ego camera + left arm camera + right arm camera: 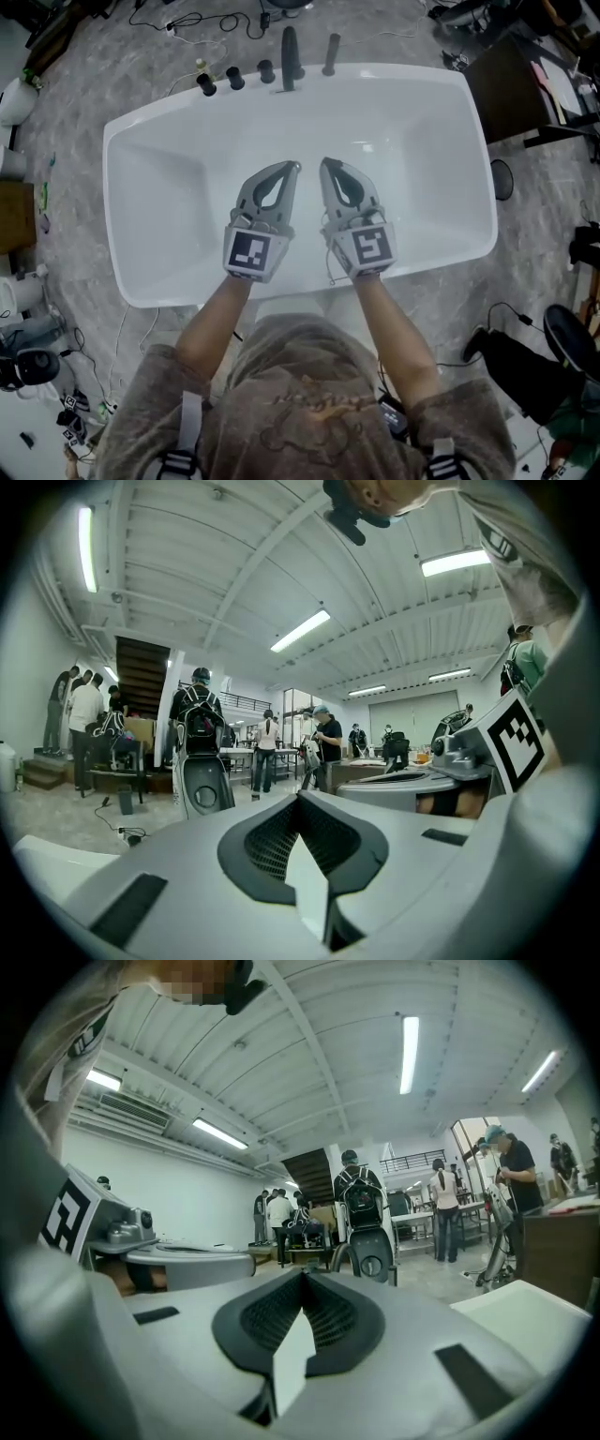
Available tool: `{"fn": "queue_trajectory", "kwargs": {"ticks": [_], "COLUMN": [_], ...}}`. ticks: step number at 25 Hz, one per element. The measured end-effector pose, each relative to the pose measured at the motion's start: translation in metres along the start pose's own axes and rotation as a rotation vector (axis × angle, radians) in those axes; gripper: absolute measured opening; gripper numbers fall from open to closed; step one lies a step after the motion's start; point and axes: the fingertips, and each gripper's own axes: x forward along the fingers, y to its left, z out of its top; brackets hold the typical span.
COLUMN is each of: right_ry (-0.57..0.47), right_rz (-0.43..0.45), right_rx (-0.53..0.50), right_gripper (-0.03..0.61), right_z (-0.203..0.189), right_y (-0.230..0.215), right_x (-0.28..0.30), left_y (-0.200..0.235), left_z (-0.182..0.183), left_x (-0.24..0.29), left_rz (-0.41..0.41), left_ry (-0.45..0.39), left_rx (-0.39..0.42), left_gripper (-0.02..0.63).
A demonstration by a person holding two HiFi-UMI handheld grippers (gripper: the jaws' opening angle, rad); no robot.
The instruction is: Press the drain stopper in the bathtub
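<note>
Left forearm and right forearm are reaching up from bottom centre. Left gripper and right gripper are hovering side by side mid-frame, fingers pressed together, gripping nothing, tips angling toward each other.

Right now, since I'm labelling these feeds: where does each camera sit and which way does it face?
Head view: on the head, steeply down into the bathtub; forearms, left gripper, right gripper show.
Left gripper view: on that gripper, along shut fingers toward the hall; shirt above.
Right gripper view: same, on the right gripper; shirt above.
Shared: each gripper view shows the other gripper's marker cube and the hall.
</note>
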Motion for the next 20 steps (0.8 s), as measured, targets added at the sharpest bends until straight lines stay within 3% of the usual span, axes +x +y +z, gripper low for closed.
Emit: {"fn": "queue_trajectory", "kwargs": {"ticks": [9, 20], "right_ry": [0.067, 0.057], "right_rz": [0.022, 0.035], "right_rx": [-0.009, 0.02], "right_gripper": [-0.005, -0.005], "right_z": [-0.067, -0.151], "right_y": [-0.038, -0.073], "right_x": [0.028, 0.062], "left_y": [0.016, 0.033], "left_z": [-0.062, -0.145], "left_x": [0.045, 0.084], "left_rz": [0.0, 0.029], "left_ry": [0.008, 0.009], "left_rx": [-0.011, -0.012], "left_gripper": [0.003, 0.005]}}
